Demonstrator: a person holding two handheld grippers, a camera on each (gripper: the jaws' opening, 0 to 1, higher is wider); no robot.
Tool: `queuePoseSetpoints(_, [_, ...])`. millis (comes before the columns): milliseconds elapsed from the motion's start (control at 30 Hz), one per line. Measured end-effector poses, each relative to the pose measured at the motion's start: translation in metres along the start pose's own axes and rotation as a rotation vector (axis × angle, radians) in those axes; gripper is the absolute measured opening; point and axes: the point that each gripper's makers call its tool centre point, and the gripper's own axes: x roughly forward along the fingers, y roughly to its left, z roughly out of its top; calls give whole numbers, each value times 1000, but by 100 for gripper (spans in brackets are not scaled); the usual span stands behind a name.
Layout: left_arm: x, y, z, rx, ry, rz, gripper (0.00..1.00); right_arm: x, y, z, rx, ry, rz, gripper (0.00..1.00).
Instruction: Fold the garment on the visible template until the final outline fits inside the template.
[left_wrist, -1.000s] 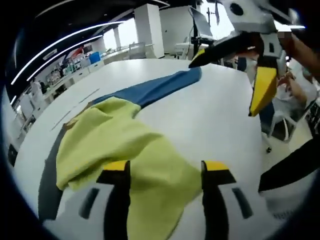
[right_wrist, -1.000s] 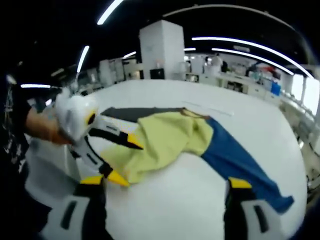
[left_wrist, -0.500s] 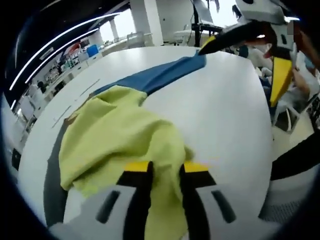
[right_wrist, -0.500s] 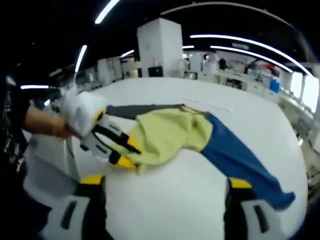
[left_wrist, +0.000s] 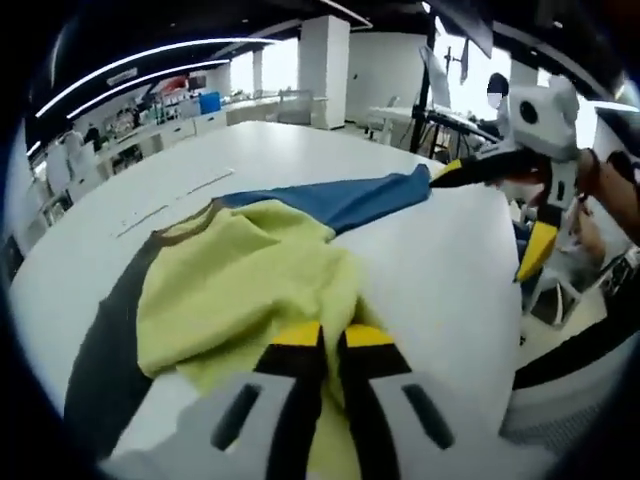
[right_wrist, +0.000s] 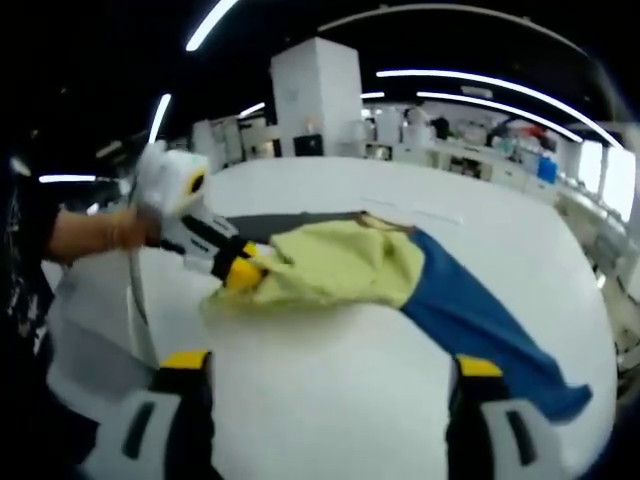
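The garment (right_wrist: 400, 275) is spread on the white table (right_wrist: 330, 390), its yellow part over the dark template (left_wrist: 100, 350), its blue part stretched long toward the right gripper (right_wrist: 325, 375). The yellow edge is pinched between the nearly closed jaws of the left gripper (left_wrist: 330, 335). The right gripper is held wide open with nothing in it, near the blue end, so that end is probably best taken from there.

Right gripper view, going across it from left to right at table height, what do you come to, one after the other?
Person's hand → left gripper, shut on the garment's edge → yellow part of the garment → blue sleeve, running out toward the right over the white table.
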Motion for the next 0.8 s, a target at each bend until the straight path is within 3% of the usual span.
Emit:
queuePoseSetpoints(133, [-11, 16, 12, -41, -41, 36, 2, 2, 0, -1, 3, 5, 2, 97])
queuePoseSetpoints(300, [-13, 40, 12, -127, -69, 61, 2, 3, 0, -1, 13, 11, 1, 97])
queuePoseSetpoints(433, [-10, 54, 9, -133, -60, 79, 2, 6, -1, 0, 27, 14, -8, 95])
queuePoseSetpoints(800, [0, 85, -10, -254, -39, 114, 3, 10, -5, -3, 56, 34, -26, 91])
